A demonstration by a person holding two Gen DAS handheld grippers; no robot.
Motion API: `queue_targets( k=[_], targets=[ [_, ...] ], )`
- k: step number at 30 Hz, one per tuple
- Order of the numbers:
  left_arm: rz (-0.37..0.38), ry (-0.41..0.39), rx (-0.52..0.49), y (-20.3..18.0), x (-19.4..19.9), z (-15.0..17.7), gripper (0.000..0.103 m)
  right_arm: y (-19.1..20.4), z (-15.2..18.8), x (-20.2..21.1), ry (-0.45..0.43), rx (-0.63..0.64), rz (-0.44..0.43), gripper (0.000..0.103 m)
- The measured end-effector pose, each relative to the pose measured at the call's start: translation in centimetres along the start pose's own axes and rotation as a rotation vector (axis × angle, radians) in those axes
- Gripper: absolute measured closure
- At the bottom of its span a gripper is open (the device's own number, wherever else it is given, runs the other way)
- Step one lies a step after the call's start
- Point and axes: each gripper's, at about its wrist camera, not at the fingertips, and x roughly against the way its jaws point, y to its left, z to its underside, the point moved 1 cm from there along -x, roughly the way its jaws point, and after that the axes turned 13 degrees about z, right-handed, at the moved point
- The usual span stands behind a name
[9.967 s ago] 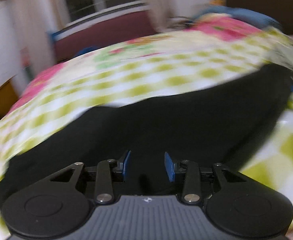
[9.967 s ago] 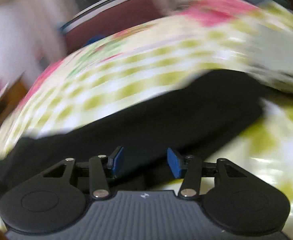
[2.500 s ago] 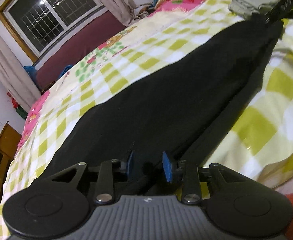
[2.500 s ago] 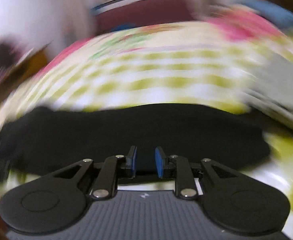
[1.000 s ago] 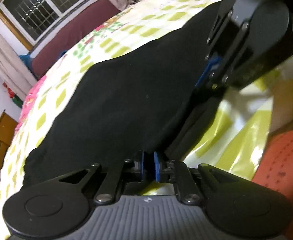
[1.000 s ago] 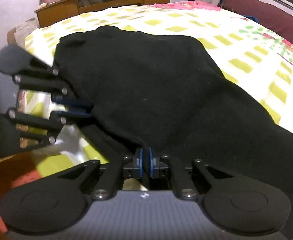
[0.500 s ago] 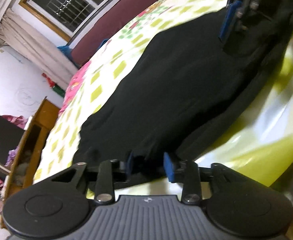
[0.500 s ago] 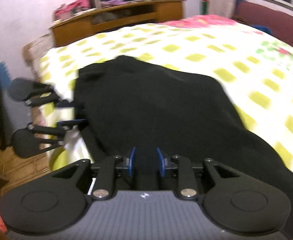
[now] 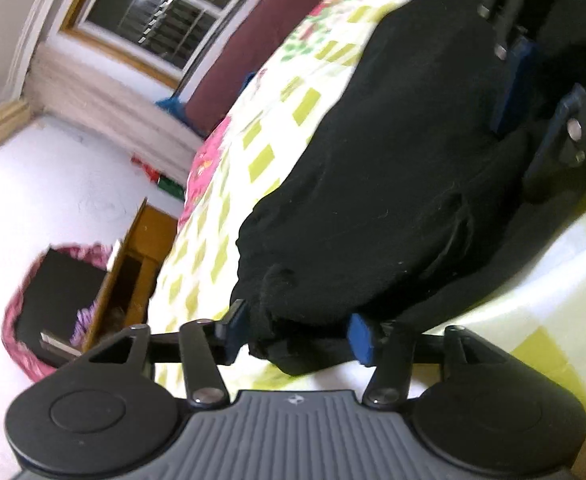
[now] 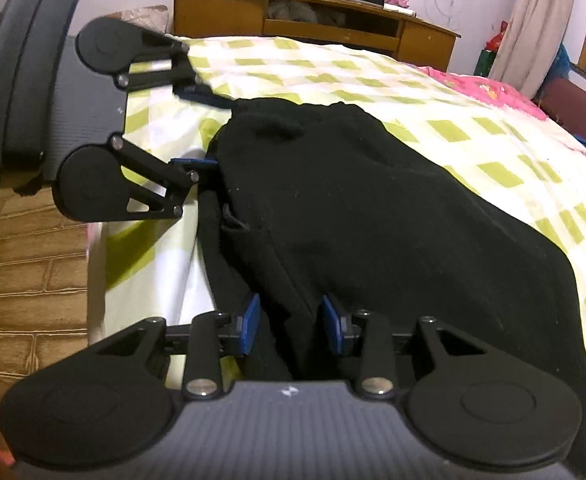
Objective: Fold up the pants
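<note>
1. With the pants (image 10: 373, 220) already doubled over and lying along the near edge of the bed (image 10: 433, 92), both hand-held grippers sit at that edge, one at each end of the fold, which looks like the letting-go after a fold.
2. Left hand-held gripper (image 9: 297, 330): jaws opening, spread either side of a bunched black end of the pants. Cloth sits between the pads (image 9: 360, 338), but they don't look to be pressing it, so I'd call it released.
3. Right hand-held gripper (image 10: 291, 324): jaws opening too, narrower, with a ridge of fabric standing up between the blue pads (image 10: 249, 322). It seems only to brush them, not pinched.
4. Why here? Gripping the two ends on the near edge keeps the layers lined up as they're laid down.
5. The lower layer peeks out along the bed edge under the top one, so the stack isn't quite square.
6. My read: one fold is down, and the bundle is long enough to want another.
</note>
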Motion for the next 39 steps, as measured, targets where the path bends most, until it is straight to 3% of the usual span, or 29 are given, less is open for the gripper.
queue_targets(
  k=[3, 4, 5, 6, 7, 12, 14, 16, 19, 22, 25, 30, 33, 35, 37, 39],
  targets=[
    [0.008, 0.010, -0.023, 0.4, -1.1, 0.0, 0.034, -0.2, -0.5, -0.3, 0.013, -0.030, -0.001, 0.069],
    [0.020, 0.014, -0.001, 0.8, -1.1, 0.0, 0.035, -0.2, -0.8, -0.3, 0.015, -0.038, 0.004, 0.076],
    [0.032, 0.017, 0.029, 1.3, -1.2, 0.0, 0.046, -0.2, -0.9, -0.3, 0.018, -0.041, 0.006, 0.081],
    [0.033, 0.023, 0.063, 1.8, -1.2, 0.0, 0.067, -0.2, -1.0, -0.3, 0.021, -0.050, 0.002, 0.088],
    [0.022, 0.034, 0.091, 2.3, -1.2, 0.2, 0.073, -0.2, -1.1, -0.1, 0.027, -0.072, -0.012, 0.091],
    [0.023, 0.050, 0.204, 3.2, 0.0, 1.4, 0.077, 1.0, -1.3, 1.1, 0.015, -0.094, -0.054, 0.092],
    [0.029, 0.080, 0.203, 2.5, -0.1, 2.0, 0.077, 1.4, -1.3, 0.7, 0.031, -0.111, -0.110, 0.102],
    [0.018, 0.095, 0.199, 1.7, 0.2, 2.5, 0.077, 2.4, -1.2, 0.2, 0.063, -0.136, -0.183, 0.102],
    [0.000, 0.092, 0.247, 2.1, 1.4, 2.4, 0.075, 3.2, -1.1, 0.9, 0.029, -0.115, -0.166, 0.101],
    [-0.039, 0.068, 0.281, 3.1, 2.8, 1.7, 0.074, -0.1, -1.1, 3.0, -0.006, -0.211, -0.163, 0.100],
    [-0.052, 0.001, 0.286, 3.2, 4.1, -0.5, 0.071, -6.2, 0.3, 5.2, -0.031, -0.328, -0.069, 0.098],
    [0.108, -0.166, 0.284, 0.4, 4.1, -6.8, 0.064, -18.0, 5.7, 6.3, 0.046, -0.490, 0.177, 0.081],
    [0.212, -0.237, 0.236, -2.5, 2.9, -10.8, 0.063, -23.3, 8.9, 5.2, 0.123, -0.549, 0.258, 0.081],
    [0.253, -0.226, 0.186, -4.4, 1.9, -12.5, 0.063, -24.8, 10.5, 4.9, 0.156, -0.571, 0.244, 0.081],
    [0.314, -0.165, 0.166, -5.9, 0.9, -12.5, 0.064, -24.3, 12.2, 4.7, 0.199, -0.561, 0.152, 0.081],
    [0.306, -0.118, 0.140, -7.2, 0.6, -11.3, 0.066, -22.2, 14.0, 5.3, 0.237, -0.524, 0.070, 0.081]
  ],
)
